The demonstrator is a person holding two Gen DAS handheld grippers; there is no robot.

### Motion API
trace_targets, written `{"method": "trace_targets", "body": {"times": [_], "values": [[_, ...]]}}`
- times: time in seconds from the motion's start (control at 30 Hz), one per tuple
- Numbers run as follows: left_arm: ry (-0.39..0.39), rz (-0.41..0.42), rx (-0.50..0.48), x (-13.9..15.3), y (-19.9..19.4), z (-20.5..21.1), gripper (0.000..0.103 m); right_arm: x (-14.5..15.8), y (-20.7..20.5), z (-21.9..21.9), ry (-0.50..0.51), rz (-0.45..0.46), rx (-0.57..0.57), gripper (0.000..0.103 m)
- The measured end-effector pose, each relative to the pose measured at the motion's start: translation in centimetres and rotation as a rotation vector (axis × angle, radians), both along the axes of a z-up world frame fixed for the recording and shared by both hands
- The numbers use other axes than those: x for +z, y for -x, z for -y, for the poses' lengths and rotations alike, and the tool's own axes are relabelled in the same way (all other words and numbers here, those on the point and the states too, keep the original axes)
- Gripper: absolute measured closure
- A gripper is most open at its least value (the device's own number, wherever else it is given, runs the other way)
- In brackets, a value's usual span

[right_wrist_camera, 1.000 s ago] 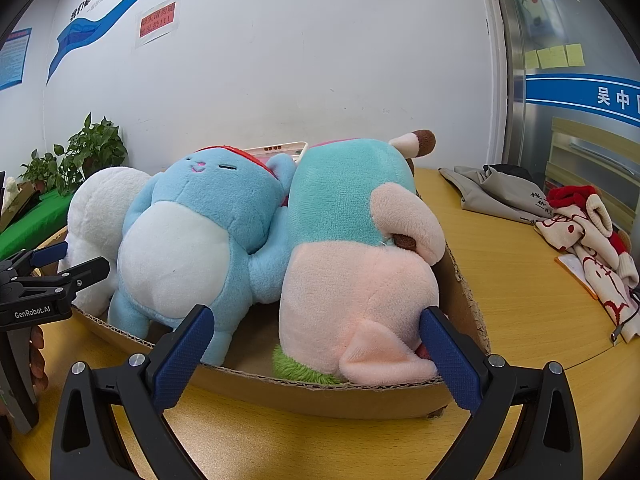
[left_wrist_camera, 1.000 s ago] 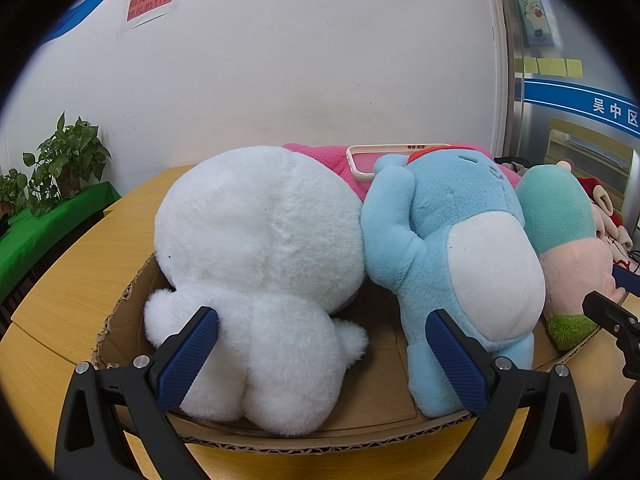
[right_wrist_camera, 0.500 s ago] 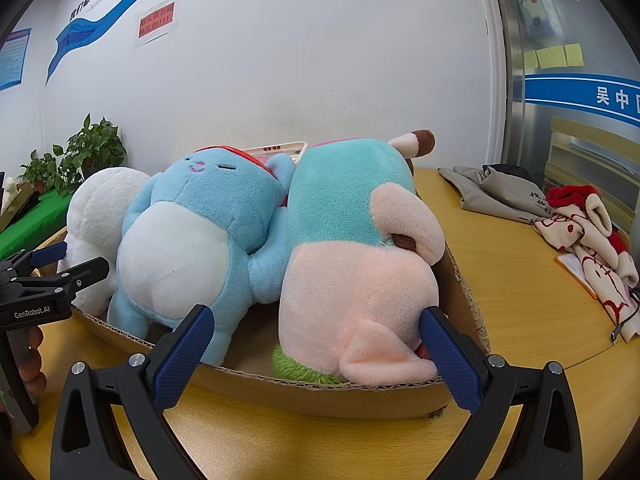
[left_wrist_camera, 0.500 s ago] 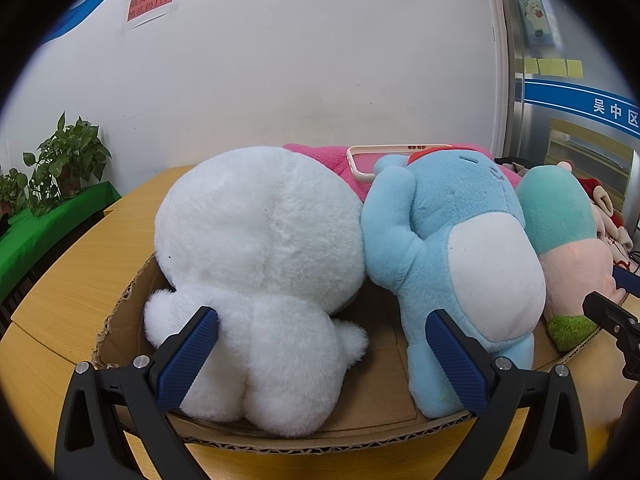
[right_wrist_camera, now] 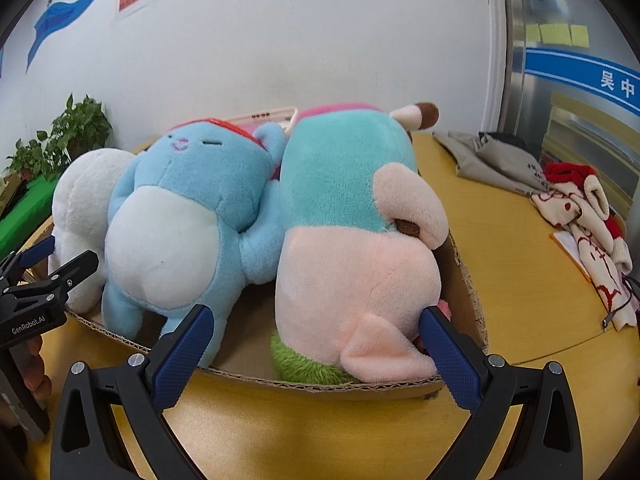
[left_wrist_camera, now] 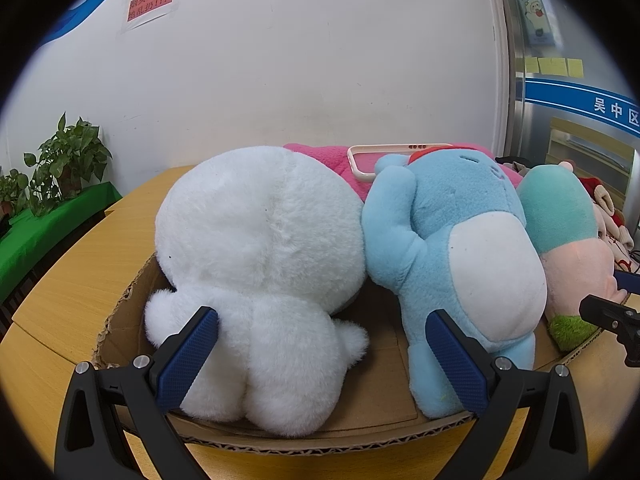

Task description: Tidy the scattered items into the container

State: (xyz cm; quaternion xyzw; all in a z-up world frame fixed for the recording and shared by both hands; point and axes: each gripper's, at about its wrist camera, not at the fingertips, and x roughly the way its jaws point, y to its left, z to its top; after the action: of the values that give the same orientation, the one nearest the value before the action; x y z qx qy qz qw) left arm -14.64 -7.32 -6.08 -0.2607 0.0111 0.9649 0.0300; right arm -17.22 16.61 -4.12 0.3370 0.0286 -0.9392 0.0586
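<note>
A shallow cardboard box [left_wrist_camera: 120,324] [right_wrist_camera: 468,292] on the wooden table holds a white plush [left_wrist_camera: 260,248] [right_wrist_camera: 76,216], a blue plush [left_wrist_camera: 460,248] [right_wrist_camera: 180,216] and a teal-and-pink plush [right_wrist_camera: 352,232] [left_wrist_camera: 560,216] side by side. A pink plush [left_wrist_camera: 320,156] and a pink phone case [left_wrist_camera: 360,160] lie behind them. My left gripper [left_wrist_camera: 320,356] is open and empty at the box's front edge, before the white and blue plushes. My right gripper [right_wrist_camera: 316,352] is open and empty, its fingers either side of the teal-and-pink plush's lower end.
Grey clothing [right_wrist_camera: 492,160] and a red-and-cream patterned garment [right_wrist_camera: 580,216] lie on the table to the right of the box. Potted plants [left_wrist_camera: 68,160] stand on a green-covered surface at the left. A white wall runs behind the table.
</note>
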Motion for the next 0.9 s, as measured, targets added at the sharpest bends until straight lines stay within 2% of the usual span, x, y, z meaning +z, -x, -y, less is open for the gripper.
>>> {"method": "trace_targets", "body": {"times": [0.37,0.9], "values": [[0.003,0.001,0.002,-0.1,0.0,0.0,0.000,0.2,1.2,0.0,-0.020,0.157,-0.019,0.000],[0.005,0.004,0.006,-0.2,0.1,0.1,0.000,0.1,1.2,0.3,-0.028,0.168,-0.019,0.000]]}}
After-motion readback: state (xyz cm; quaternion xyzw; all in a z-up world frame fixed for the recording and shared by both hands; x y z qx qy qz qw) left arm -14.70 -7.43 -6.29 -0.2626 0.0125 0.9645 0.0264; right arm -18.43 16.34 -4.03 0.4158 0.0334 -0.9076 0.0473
